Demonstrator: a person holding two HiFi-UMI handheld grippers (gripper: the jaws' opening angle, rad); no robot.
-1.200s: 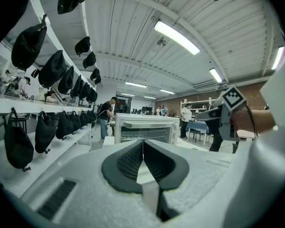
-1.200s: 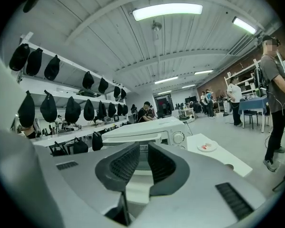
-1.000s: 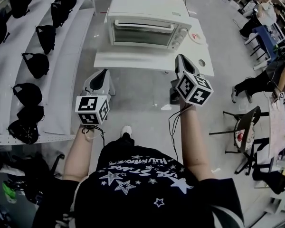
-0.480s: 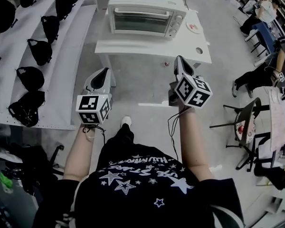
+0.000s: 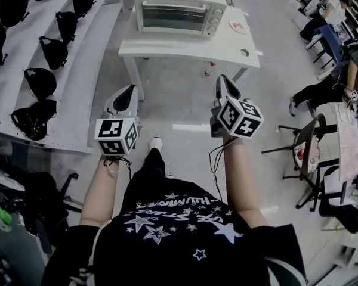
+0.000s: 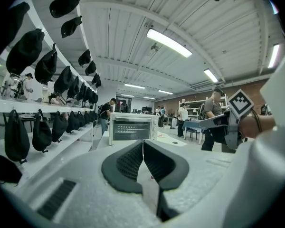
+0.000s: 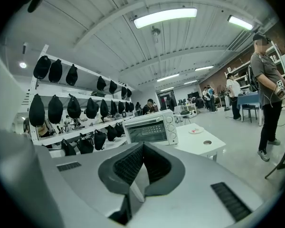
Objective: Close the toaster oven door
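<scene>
The white toaster oven point(image 5: 179, 8) stands on a white table point(image 5: 185, 45) at the top of the head view, its glass door shut upright. It also shows far ahead in the left gripper view as the oven point(image 6: 129, 128) and in the right gripper view as the oven point(image 7: 152, 128). My left gripper point(image 5: 130, 88) hangs over the floor well short of the table, shut and empty, its pads meeting in its own view point(image 6: 143, 141). My right gripper point(image 5: 222, 79) is held at the same distance, also shut on nothing point(image 7: 143, 145).
Long white shelves with black bags point(image 5: 42, 82) run along the left. A small plate point(image 5: 237, 27) lies on the table right of the oven. A black chair point(image 5: 307, 154) and seated people point(image 5: 322, 88) are at the right. Bare floor lies between me and the table.
The table and oven have slid toward the top of the head view and look smaller; I have backed away. Both grippers keep their pose in front of me.
</scene>
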